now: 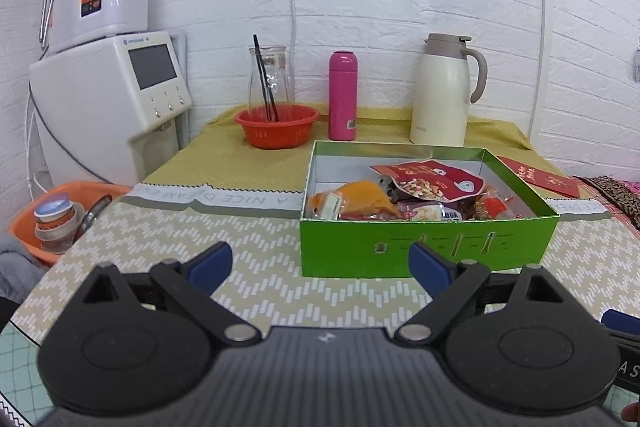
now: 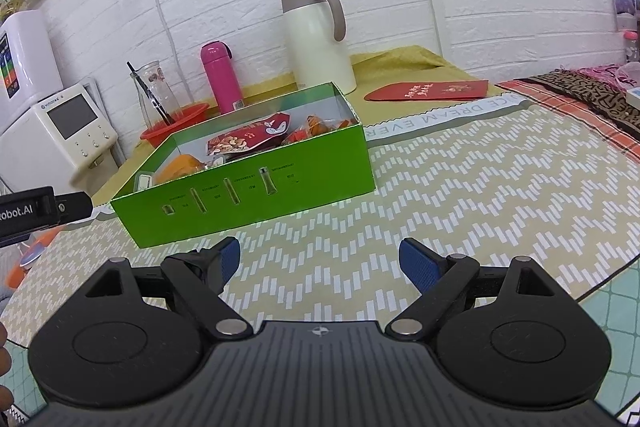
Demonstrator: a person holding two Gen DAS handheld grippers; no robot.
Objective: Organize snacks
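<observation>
A green cardboard box [image 1: 428,247] stands on the patterned table and holds several snack packets, among them a red nut bag [image 1: 432,179] and an orange packet [image 1: 360,197]. The box also shows in the right wrist view [image 2: 256,195], with the nut bag [image 2: 248,141] inside. My left gripper [image 1: 320,263] is open and empty, low over the table just in front of the box. My right gripper [image 2: 320,259] is open and empty, in front of the box and to its right. The left gripper's body [image 2: 36,211] shows at the left edge of the right wrist view.
A red basket [image 1: 277,125] with a glass carafe [image 1: 270,75], a pink bottle [image 1: 342,95] and a cream thermos jug [image 1: 444,91] stand at the back by the wall. A red envelope [image 2: 428,91] lies right of the box. A water dispenser [image 1: 112,99] and an orange basin [image 1: 60,211] are left.
</observation>
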